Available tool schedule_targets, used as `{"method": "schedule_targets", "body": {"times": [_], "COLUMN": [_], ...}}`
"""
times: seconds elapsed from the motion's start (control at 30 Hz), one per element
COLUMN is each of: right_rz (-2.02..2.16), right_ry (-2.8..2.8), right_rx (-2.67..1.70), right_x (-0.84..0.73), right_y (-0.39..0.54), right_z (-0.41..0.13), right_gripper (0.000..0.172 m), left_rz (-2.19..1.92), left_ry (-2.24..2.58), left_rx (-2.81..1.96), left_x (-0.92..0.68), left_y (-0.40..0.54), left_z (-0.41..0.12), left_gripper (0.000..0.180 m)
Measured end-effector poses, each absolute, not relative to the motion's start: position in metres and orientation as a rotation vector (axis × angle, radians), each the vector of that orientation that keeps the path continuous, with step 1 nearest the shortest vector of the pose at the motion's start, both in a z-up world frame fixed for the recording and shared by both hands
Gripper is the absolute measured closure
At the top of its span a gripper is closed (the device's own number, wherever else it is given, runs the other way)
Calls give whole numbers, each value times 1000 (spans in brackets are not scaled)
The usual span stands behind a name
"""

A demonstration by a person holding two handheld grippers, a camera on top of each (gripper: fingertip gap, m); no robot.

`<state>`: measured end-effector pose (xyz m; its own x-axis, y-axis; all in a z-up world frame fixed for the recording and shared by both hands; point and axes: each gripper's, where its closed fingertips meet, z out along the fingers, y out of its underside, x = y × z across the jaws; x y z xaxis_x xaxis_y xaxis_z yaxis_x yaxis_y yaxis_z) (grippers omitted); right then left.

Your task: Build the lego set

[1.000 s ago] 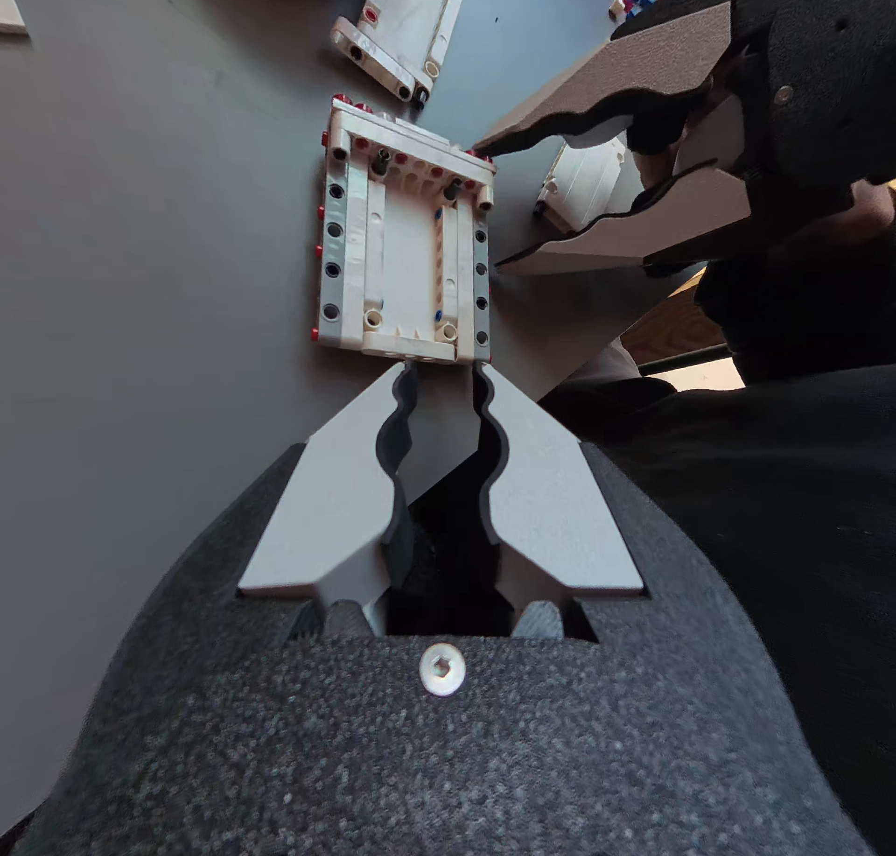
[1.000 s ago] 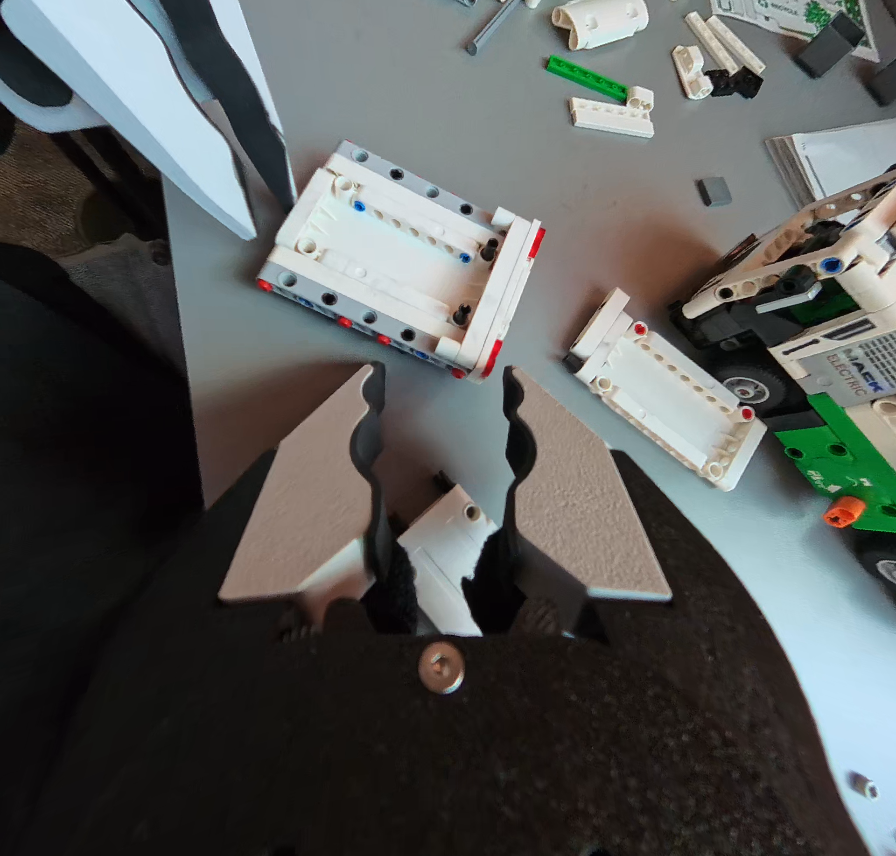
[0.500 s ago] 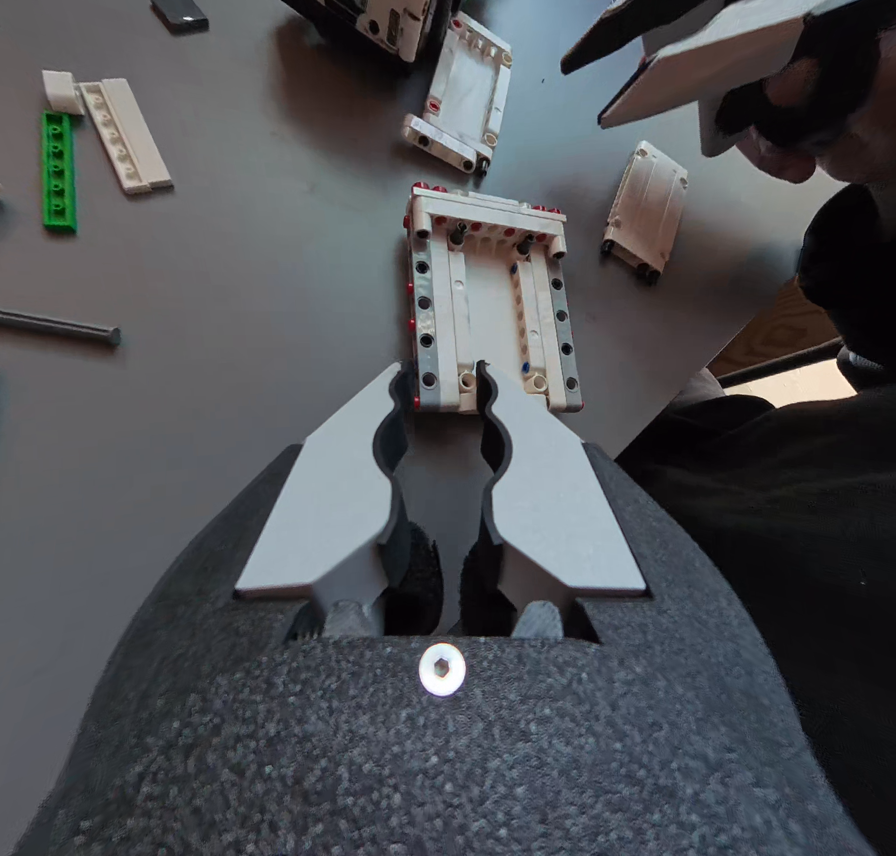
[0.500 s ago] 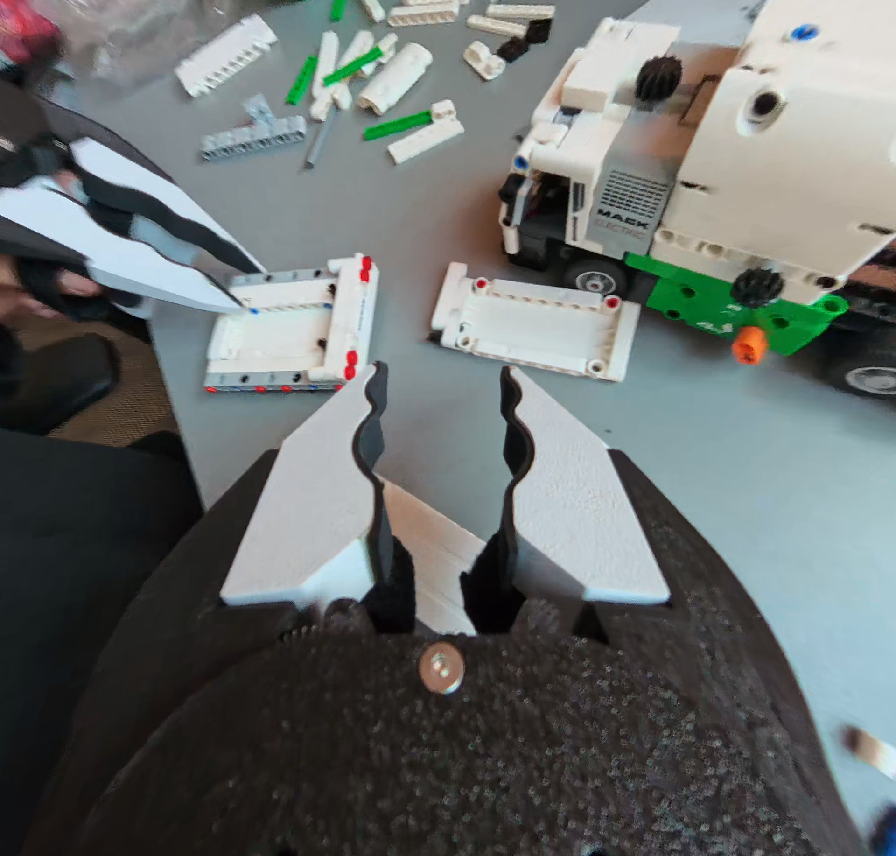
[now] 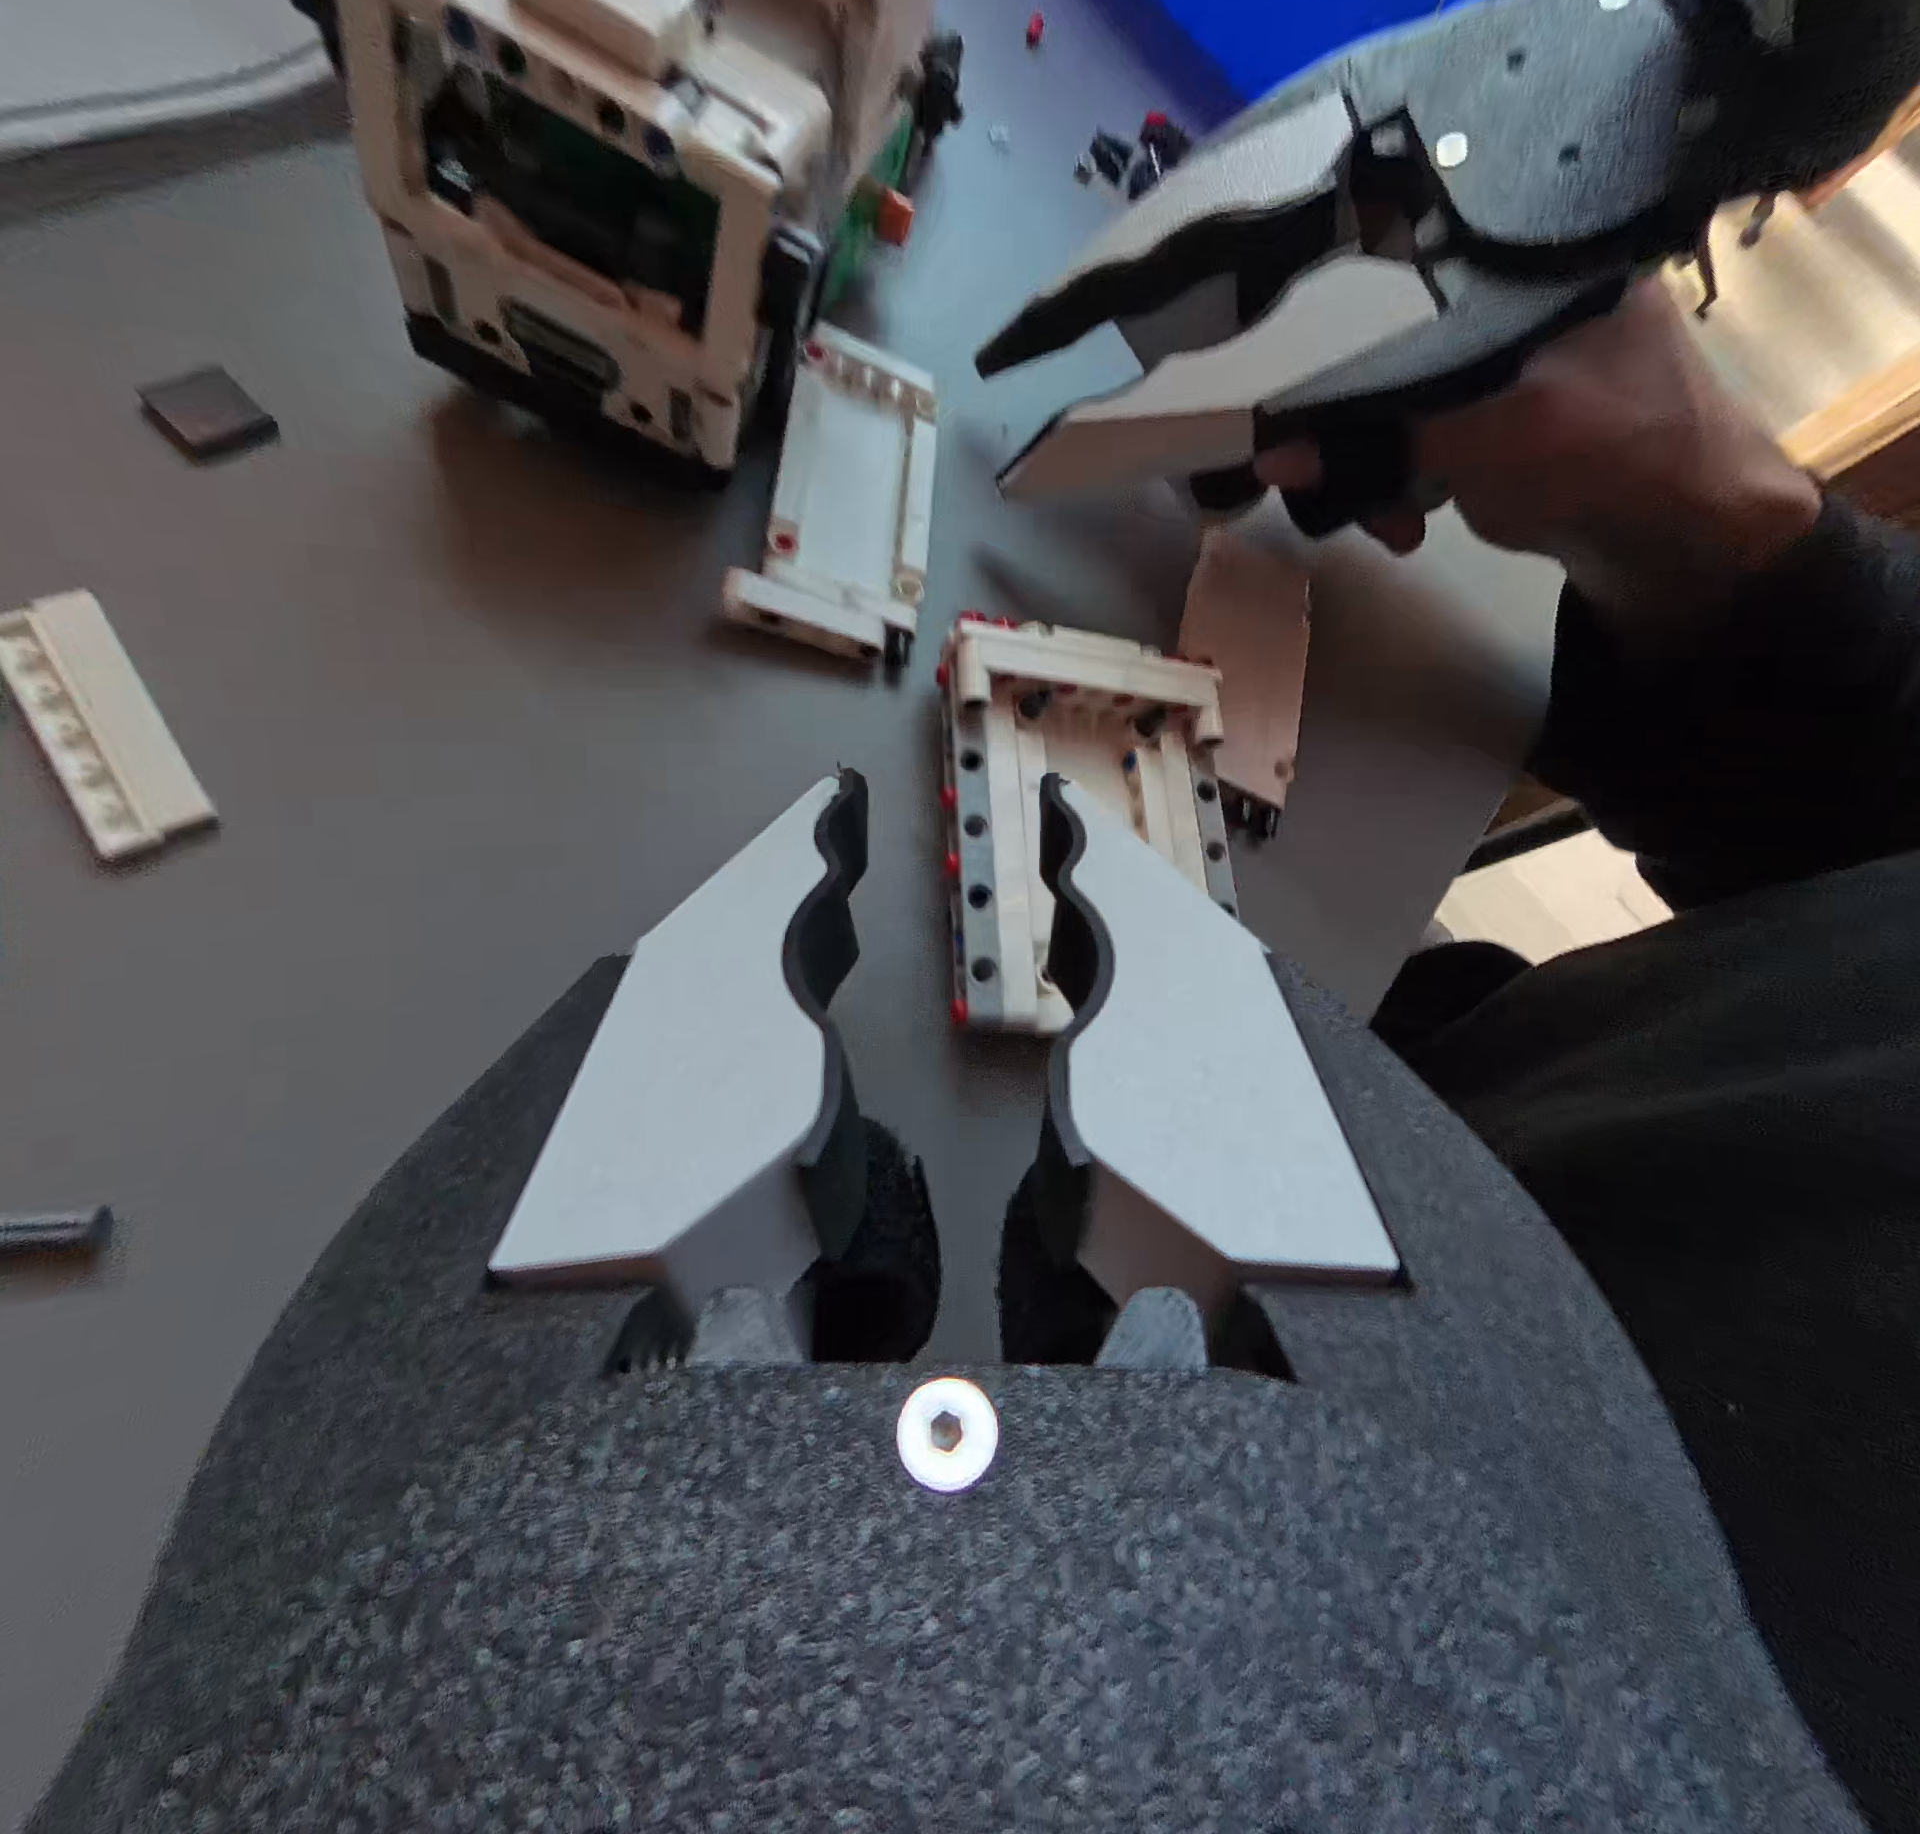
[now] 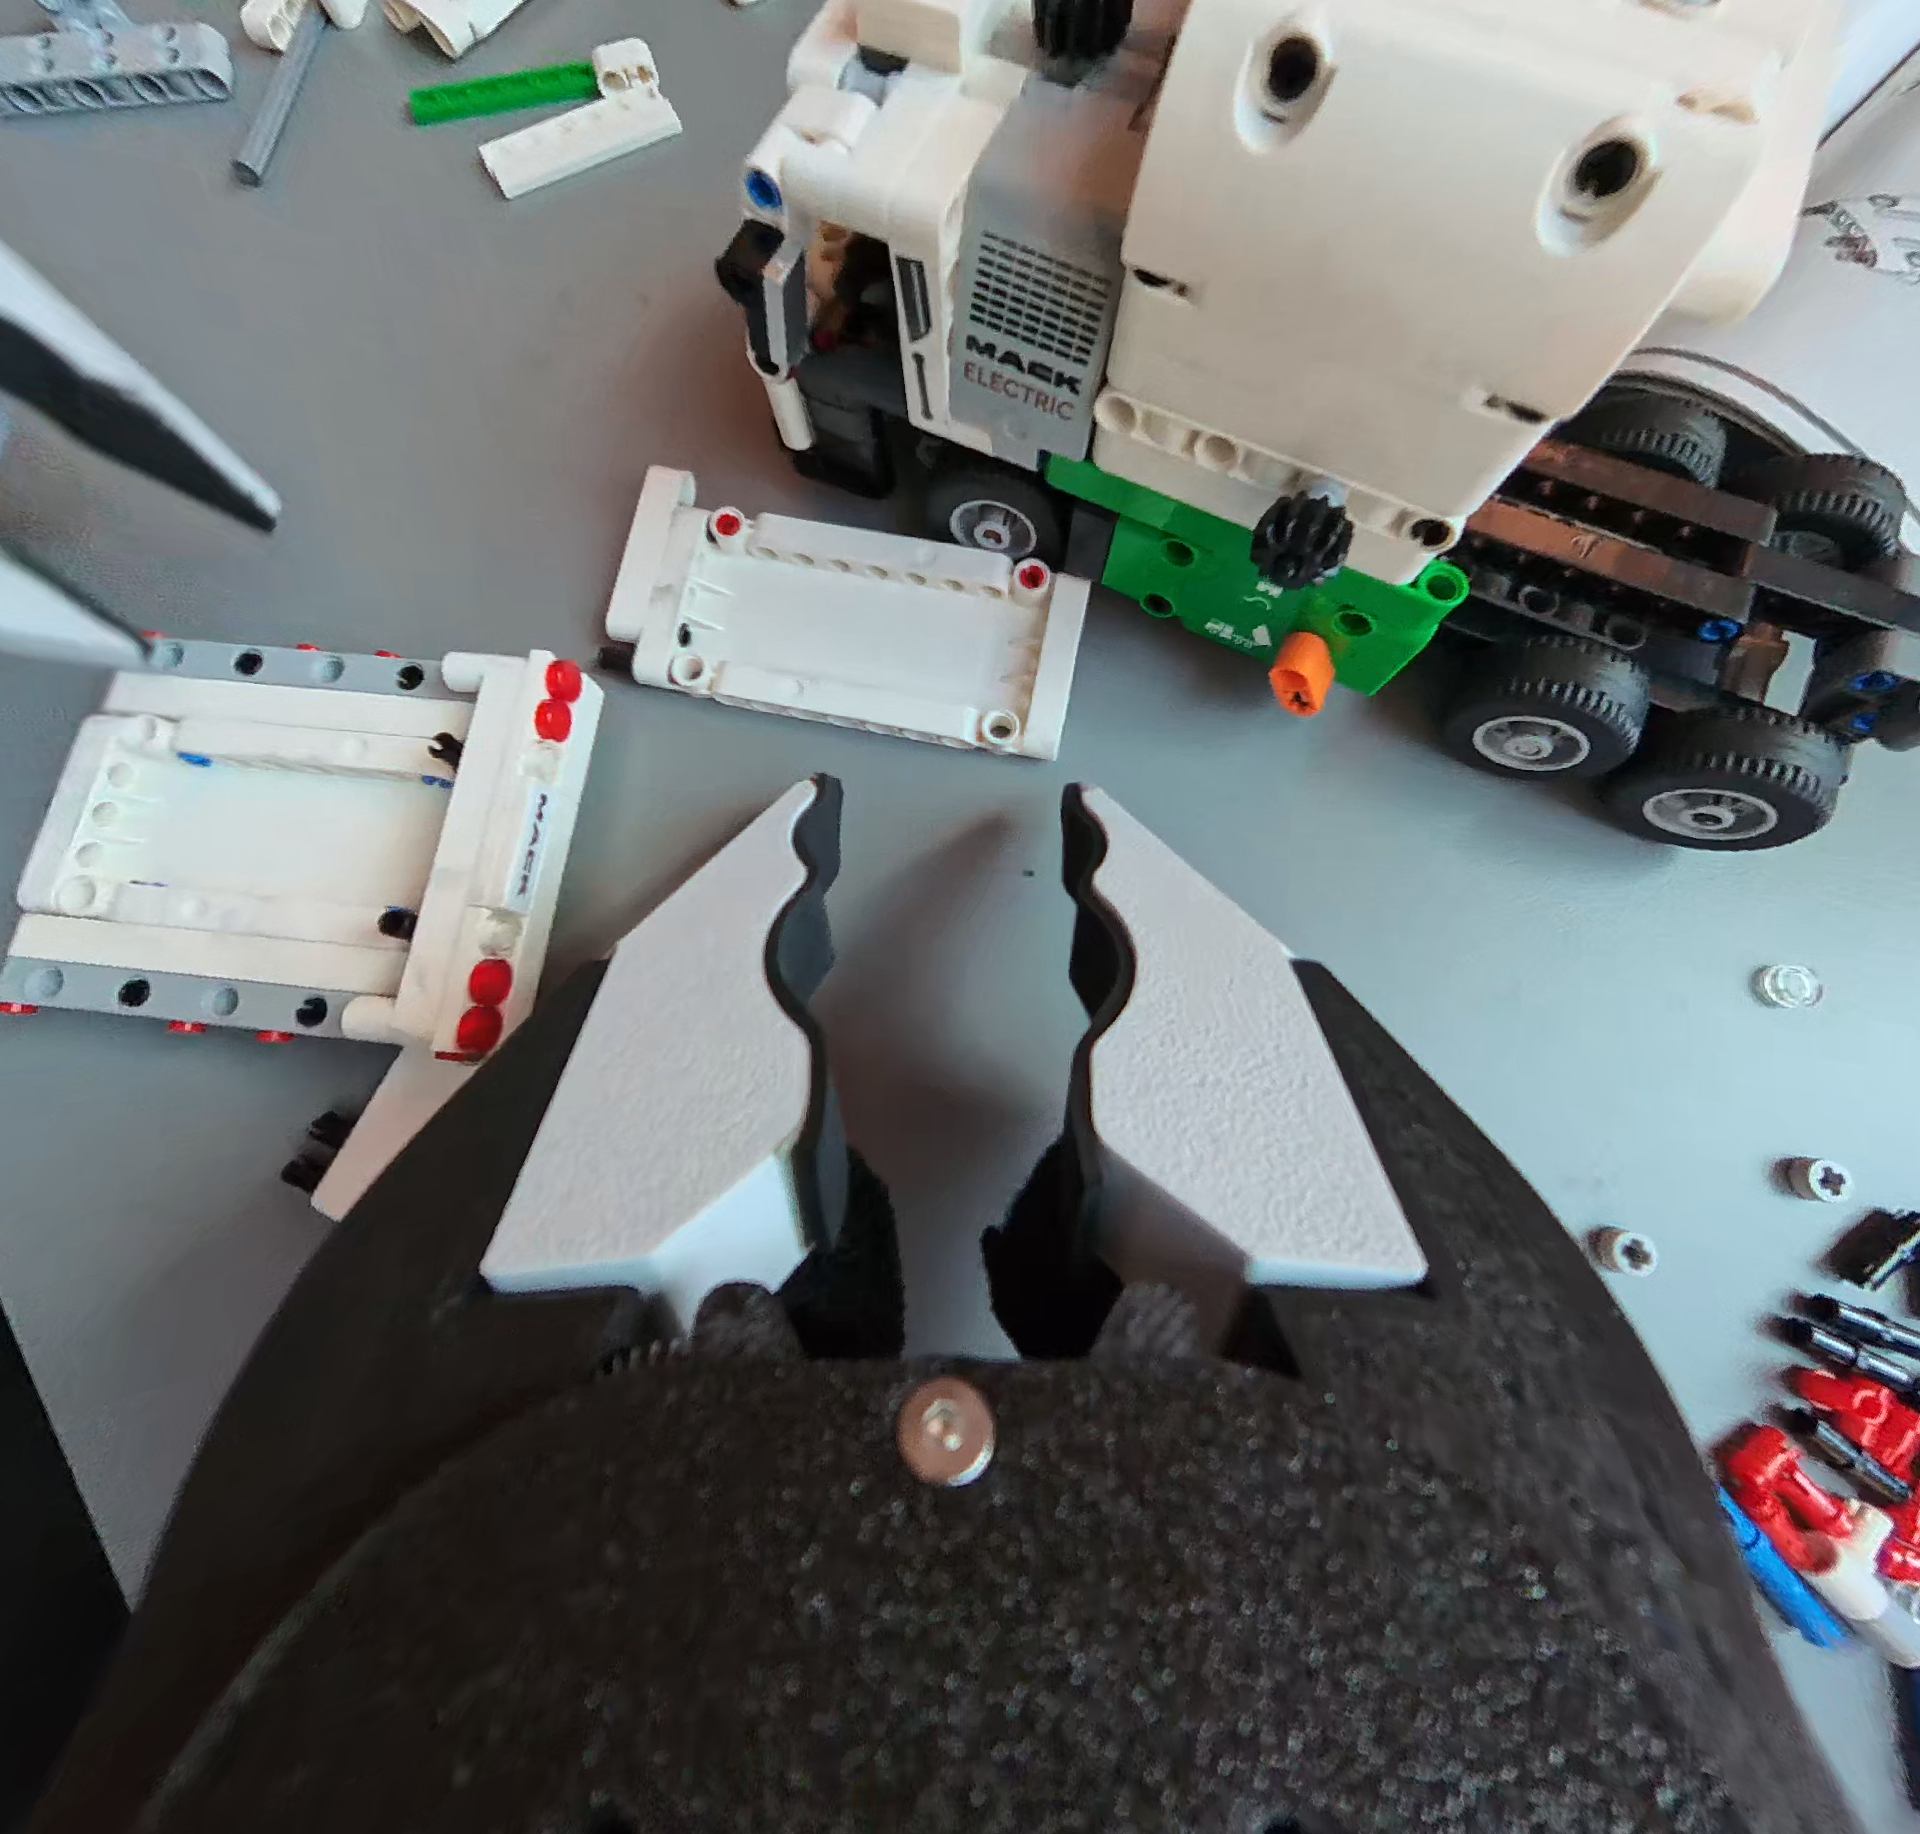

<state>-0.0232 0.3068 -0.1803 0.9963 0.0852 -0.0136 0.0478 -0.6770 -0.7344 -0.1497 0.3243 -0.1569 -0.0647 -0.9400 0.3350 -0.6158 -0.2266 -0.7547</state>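
My left gripper [image 5: 948, 787] is open and holds nothing. It hovers over the near end of a white and grey brick frame with red pins [image 5: 1081, 735]. In the right wrist view its tip [image 6: 140, 641] sits at that frame's [image 6: 270, 849] far grey beam; I cannot tell if they touch. My right gripper [image 6: 948, 797] is open and empty above bare grey table, and it also shows in the left wrist view [image 5: 1039, 413]. A white panel [image 6: 842, 641] lies just ahead of it. A white and green toy truck [image 6: 1195, 278] stands beyond.
A second white panel [image 6: 384, 1130] lies partly under my right gripper's body. Loose green, white and grey bricks [image 6: 499, 91] lie at the far left. Small red and blue parts [image 6: 1829, 1472] lie at the right. The table edge [image 5: 1455, 797] and a person's dark sleeve are close by.
My right gripper has swung away from the frame towards the truck, and the white panel under it now lies to its left. My left gripper has come over the frame's near end, its jaws a little wider.
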Motion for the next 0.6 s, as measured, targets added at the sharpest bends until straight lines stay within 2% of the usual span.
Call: {"method": "schedule_targets", "body": {"times": [0.07, 0.17, 0.43, 0.6], "right_rz": [66, 113, 197, 258], "right_ry": [-88, -67, 4, 20], "right_rx": [-2262, -2190, -2170, -2159], "right_x": [-24, -28, -24, -25], "right_y": [307, 306, 288, 290], "right_z": [-174, -164, -166, -167], "right_gripper": [136, 137, 137, 138], "left_rz": [-1228, -1112, -1075, -1056], "left_ry": [1635, 1738, 1848, 1897], "left_rx": [-1845, -1864, -1823, -1778], "left_x": [-132, -109, -85, -82], "left_y": [338, 353, 351, 344], "left_z": [-149, -166, -184, -186], "left_gripper": [141, 135, 138, 148]}}
